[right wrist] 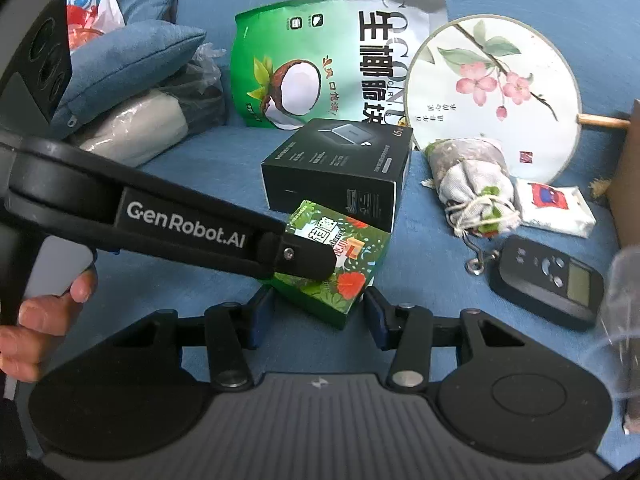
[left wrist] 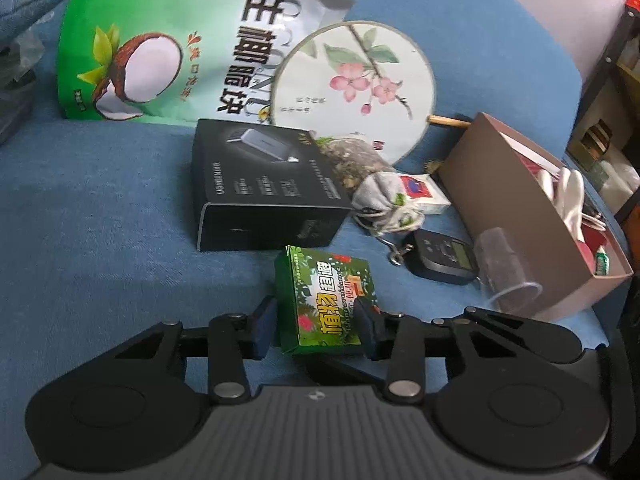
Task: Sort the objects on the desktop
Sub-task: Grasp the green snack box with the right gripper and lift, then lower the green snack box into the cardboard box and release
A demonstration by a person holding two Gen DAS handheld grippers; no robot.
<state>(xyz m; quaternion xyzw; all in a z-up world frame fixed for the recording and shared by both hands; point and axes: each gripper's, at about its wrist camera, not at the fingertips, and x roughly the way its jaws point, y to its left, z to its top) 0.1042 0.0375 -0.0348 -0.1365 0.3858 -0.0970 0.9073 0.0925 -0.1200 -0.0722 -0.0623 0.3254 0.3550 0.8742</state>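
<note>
- Left hand-held gripper [left wrist: 318, 326]: both dark blue pads press the side walls of the small green printed cardboard box [left wrist: 328, 300]; pinching it. In the right wrist view its black finger lies across the box top.
- Right hand-held gripper [right wrist: 316, 318]: jaws partly spread, one either side of the same box's near corner [right wrist: 340, 268]. I cannot tell whether the pads touch the card; gaps appear to remain, so I read it as not gripping.
- Box location: on the blue fabric surface [left wrist: 100, 200], just in front of the black rectangular carton [left wrist: 264, 184], near edge tilted slightly up between the left pads.
- Handling judgement: thin card, likely light, stiff along edges but crushable across the broad faces; glossy print may slip. Best hold is across the narrow side walls near the middle, moderate squeeze.
- A bare hand [right wrist: 36, 328] holds the left tool's handle at the frame's left edge.
- Mid distance, right: black handheld scale with display and hook [left wrist: 440, 258], drawstring cloth sachet [left wrist: 384, 196], small white packet [left wrist: 424, 196], clear plastic cup lying on its side [left wrist: 504, 268].
- Right side: open brown cardboard tray [left wrist: 500, 192] holding sundries; probable sorting destination.
- Far: round painted blossom fan with wooden handle [left wrist: 352, 84], large green coconut snack bag [left wrist: 160, 52].
</note>
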